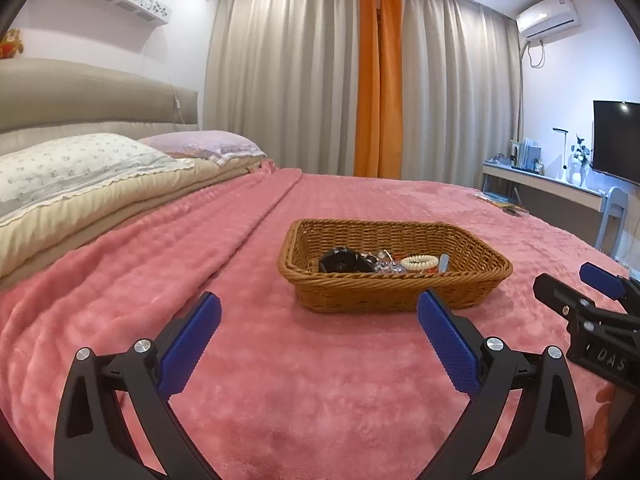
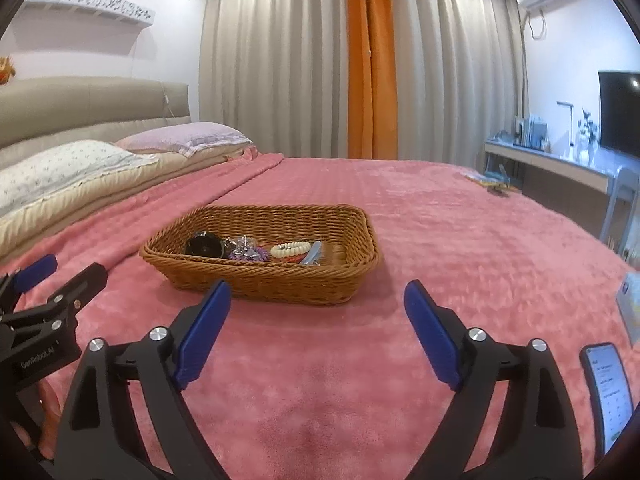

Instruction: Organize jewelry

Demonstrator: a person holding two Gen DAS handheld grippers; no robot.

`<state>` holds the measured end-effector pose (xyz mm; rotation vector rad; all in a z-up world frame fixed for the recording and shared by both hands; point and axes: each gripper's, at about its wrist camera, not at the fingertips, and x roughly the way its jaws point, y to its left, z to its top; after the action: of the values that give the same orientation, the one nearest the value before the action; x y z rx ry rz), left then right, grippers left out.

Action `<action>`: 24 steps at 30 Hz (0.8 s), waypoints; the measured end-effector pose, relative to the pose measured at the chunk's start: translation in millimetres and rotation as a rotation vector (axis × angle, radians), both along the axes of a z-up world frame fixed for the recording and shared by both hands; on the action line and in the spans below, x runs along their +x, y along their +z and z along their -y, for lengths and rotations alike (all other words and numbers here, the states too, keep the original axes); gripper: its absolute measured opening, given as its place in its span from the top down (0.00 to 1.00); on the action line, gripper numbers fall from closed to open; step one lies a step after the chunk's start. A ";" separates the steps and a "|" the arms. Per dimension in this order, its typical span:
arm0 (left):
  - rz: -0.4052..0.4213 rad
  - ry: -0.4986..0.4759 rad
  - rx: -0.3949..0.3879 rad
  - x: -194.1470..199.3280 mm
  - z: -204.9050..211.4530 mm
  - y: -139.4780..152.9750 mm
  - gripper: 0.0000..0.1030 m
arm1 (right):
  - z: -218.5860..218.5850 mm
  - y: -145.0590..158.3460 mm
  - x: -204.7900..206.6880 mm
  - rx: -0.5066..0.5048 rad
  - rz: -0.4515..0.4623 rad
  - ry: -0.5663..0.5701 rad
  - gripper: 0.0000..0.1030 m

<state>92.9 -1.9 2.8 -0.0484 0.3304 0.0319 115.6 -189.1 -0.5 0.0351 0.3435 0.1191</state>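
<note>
A brown wicker basket (image 1: pixel 384 292) (image 2: pixel 280 280) sits on a pink blanket. Inside lie a black round item (image 1: pixel 340 261) (image 2: pixel 203 245), a sparkly purple-silver piece (image 1: pixel 386 266) (image 2: pixel 244 252), a cream bead bracelet (image 1: pixel 419 262) (image 2: pixel 290 249) and a light blue item (image 1: pixel 443 262) (image 2: pixel 313 255). My left gripper (image 1: pixel 318 308) is open and empty, just short of the basket's near wall; it also shows at the left edge of the right wrist view (image 2: pixel 60 270). My right gripper (image 2: pixel 318 298) is open and empty, in front of the basket's right half; it also shows at the right edge of the left wrist view (image 1: pixel 572 280).
The pink blanket (image 1: pixel 280 380) covers the bed. Pillows (image 1: pixel 80 164) and a headboard lie at the left. A lit phone (image 2: pixel 610 392) and a card (image 2: pixel 632 300) lie on the blanket at the right. A desk with a monitor (image 1: pixel 616 140) stands beyond the bed's right edge.
</note>
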 end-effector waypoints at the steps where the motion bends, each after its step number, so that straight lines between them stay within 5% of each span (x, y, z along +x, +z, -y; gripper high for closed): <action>1: -0.002 -0.001 -0.001 0.2 0.2 -0.1 0.07 | -2.2 -0.5 0.0 -0.008 0.000 0.004 0.15; 24: -0.057 -0.018 -0.005 6.2 3.8 -5.3 0.07 | -0.5 -2.1 4.5 0.012 -0.040 0.016 0.10</action>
<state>99.1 -5.6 -2.5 -0.0491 0.3877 0.0149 120.1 -188.6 -2.5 0.0471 0.3830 0.1361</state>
